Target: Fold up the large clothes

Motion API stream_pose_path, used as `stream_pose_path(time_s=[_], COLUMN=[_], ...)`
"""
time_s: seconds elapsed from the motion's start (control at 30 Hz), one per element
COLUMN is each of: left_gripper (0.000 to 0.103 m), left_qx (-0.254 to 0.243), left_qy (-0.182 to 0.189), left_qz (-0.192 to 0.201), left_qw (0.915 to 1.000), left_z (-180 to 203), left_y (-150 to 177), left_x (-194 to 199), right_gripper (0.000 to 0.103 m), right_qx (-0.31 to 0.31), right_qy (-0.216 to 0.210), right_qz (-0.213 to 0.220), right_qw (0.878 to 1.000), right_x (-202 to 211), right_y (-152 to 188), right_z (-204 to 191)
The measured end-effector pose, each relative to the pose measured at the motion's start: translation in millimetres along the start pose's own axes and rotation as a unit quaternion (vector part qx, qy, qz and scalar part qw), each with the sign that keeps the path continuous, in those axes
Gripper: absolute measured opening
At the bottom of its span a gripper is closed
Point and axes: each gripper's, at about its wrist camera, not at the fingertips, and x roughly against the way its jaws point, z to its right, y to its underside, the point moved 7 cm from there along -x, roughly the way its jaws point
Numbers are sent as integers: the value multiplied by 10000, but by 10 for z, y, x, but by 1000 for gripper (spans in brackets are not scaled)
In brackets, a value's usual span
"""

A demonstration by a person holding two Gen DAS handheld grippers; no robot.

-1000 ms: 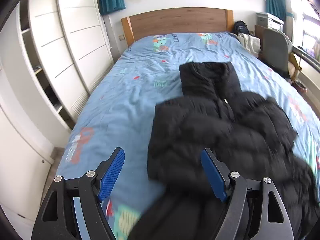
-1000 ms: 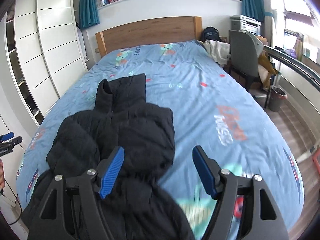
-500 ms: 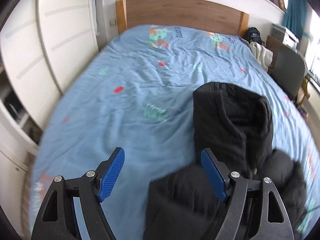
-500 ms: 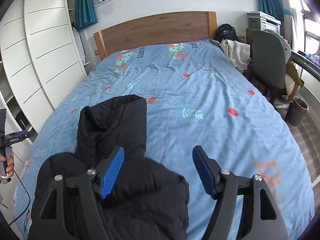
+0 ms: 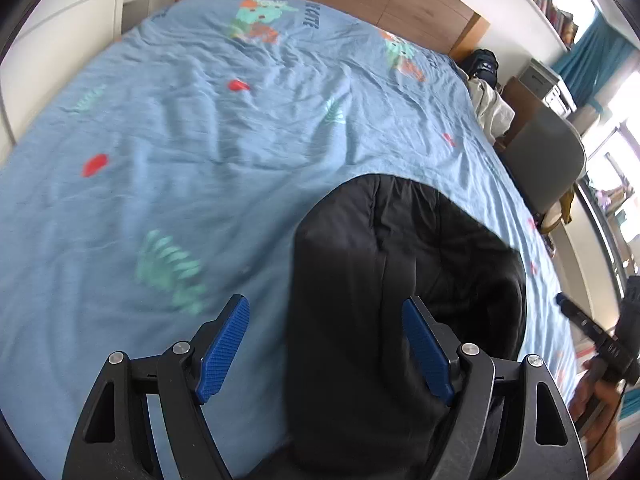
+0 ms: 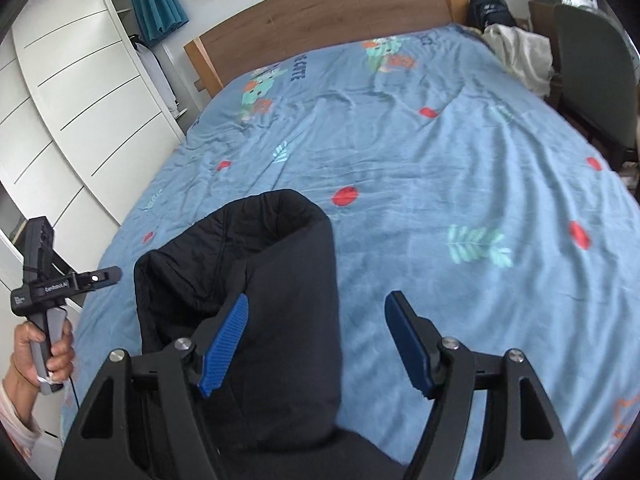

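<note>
Black puffer jacket (image 5: 400, 280) lies rumpled on the bedspread (image 5: 200, 140), both hand-held grippers spread wide, empty.

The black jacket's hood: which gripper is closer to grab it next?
Probably either, but the left gripper looks slightly better placed: the hood lies straight ahead between its open fingers. The right gripper is open too, but the hood sits off to its left side.

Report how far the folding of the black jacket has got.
Done: the black jacket lies on the blue bedspread, hood end toward the headboard. In hand: left tool and right tool are both open over the hood, gripping nothing. Left: no finished fold shows; the jacket's lower part is out of view.
</note>
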Motion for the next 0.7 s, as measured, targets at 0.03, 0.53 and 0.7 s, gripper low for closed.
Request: stream_pose_path(time_s=[0.03, 0.53, 0.7], left_gripper=[78, 46, 12], left_qx=[53, 374, 287], left_qy=[44, 13, -270], left_qz=[-22, -483, -606], left_qw=[10000, 9981, 9974], left_z=[7, -11, -15], left_y=[-49, -95, -48], left_x=[-84, -960, -933], right_gripper=[70, 47, 18], right_qx=[-30, -418, -268], right_qy=[-50, -408, -280], right_qz=[-37, -595, -753], right_qw=[10000, 9965, 9964], right_x=[-125, -1095, -1110], right_y=[-45, -151, -163], right_z=[-9, -6, -86])
